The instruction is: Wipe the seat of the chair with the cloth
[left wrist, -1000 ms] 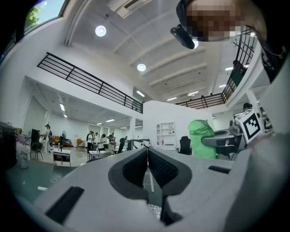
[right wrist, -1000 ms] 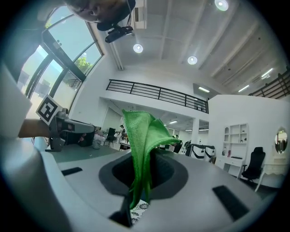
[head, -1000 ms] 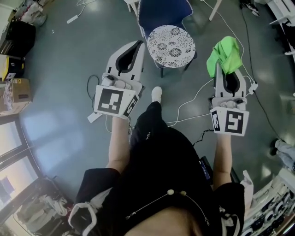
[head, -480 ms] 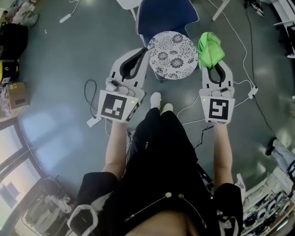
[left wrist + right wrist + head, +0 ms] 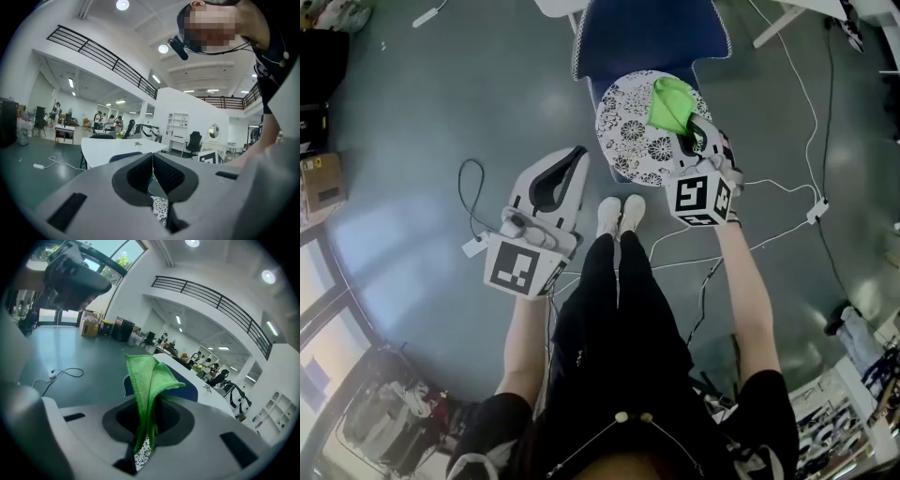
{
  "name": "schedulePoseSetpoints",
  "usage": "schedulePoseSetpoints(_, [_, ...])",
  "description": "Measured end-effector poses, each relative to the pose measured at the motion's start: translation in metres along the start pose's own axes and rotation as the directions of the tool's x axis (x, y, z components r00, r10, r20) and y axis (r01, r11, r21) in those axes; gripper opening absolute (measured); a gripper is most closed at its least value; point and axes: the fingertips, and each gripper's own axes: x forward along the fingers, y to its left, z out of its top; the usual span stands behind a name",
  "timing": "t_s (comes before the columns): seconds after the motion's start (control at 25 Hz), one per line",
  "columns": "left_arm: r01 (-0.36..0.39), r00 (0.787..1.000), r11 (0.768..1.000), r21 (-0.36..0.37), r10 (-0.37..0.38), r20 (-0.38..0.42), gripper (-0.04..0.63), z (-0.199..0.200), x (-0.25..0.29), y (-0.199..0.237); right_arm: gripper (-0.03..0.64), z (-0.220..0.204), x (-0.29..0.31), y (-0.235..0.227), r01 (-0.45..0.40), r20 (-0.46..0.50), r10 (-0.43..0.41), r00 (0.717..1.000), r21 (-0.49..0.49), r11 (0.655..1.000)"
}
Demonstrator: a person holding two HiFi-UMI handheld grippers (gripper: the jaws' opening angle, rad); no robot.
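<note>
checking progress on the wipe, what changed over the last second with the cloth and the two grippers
The right gripper carried the green cloth leftward from beside the patterned seat to over it. The left gripper drew back from the seat, down-left in the head view. Unchanged: right gripper shut on the cloth, left shut and empty.

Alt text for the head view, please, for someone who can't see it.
From above, the right gripper holds a green cloth over the chair's round patterned seat. The left gripper, shut and empty, hangs left of the seat above the grey floor.
</note>
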Motion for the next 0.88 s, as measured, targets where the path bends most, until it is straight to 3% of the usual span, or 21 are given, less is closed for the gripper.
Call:
schedulePoseSetpoints(0.2, [-0.015, 0.997, 0.999, -0.039, 0.012, -0.080, 0.008, -0.055, 0.017, 0.016, 0.052, -0.050, 0.082, 0.029, -0.055, -0.067, 0.045, 0.997, -0.159, 0.986])
schedulePoseSetpoints(0.56, [-0.014, 0.980, 0.994, -0.111, -0.009, -0.201, 0.008, -0.167, 0.028, 0.008, 0.052, -0.149, 0.197, 0.087, -0.162, -0.180, 0.103, 0.978, -0.357, 0.920])
schedulePoseSetpoints(0.88, [-0.035, 0.988, 0.993, -0.116, 0.017, -0.151, 0.008, -0.190, 0.042, 0.019, 0.052, -0.171, 0.236, 0.096, -0.158, -0.169, 0.087, 0.982, -0.468, 0.870])
